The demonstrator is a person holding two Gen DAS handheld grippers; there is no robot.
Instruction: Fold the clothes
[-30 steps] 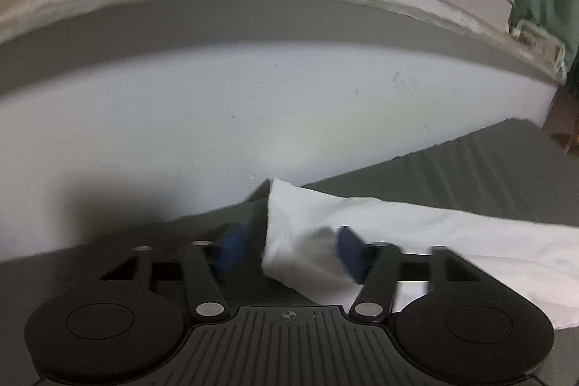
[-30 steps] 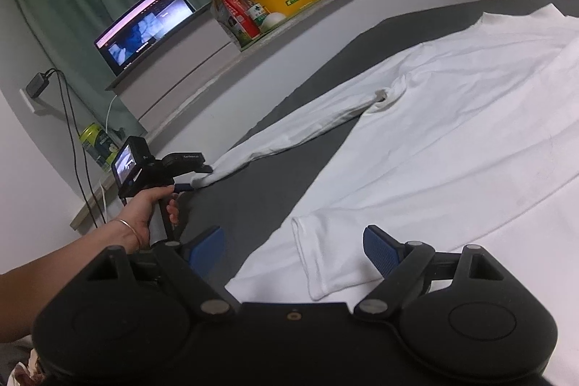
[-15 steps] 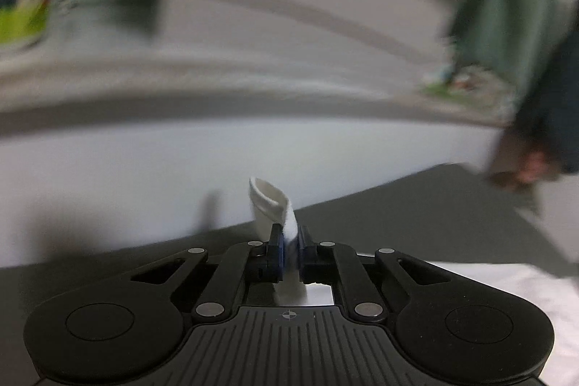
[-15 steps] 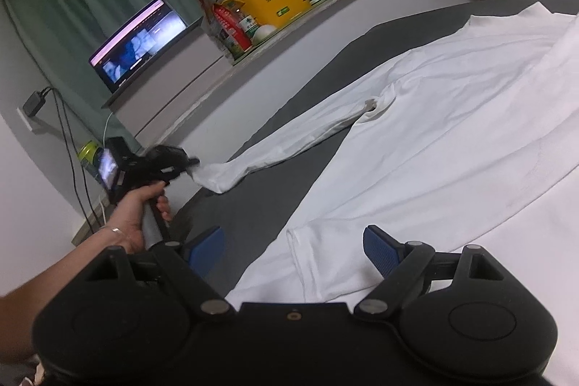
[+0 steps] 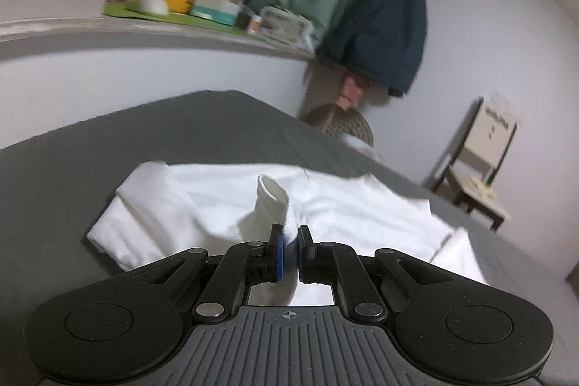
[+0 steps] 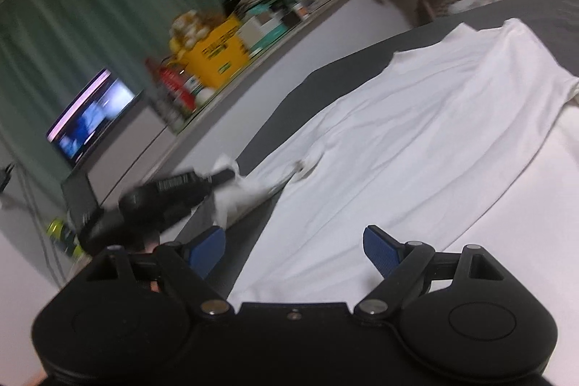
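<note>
1. Centrally, a white shirt [image 6: 416,140] lies spread on the grey bed [image 5: 181,132], filling the middle and right of the right wrist view, softly creased.
2. Its sleeve [image 5: 273,201] is lifted, cuff standing upright in mid-frame of the left wrist view.
3. Left gripper [image 5: 289,252]: blue pads pressed together on that sleeve.
4. Right gripper [image 6: 295,246]: jaws wide apart at lower centre, above the shirt's hem, nothing between them.
5. Upper left, blurred, a ledge [image 6: 253,60] carries a yellow box [image 6: 220,55]; green curtains [image 6: 108,6] hang behind.
</note>
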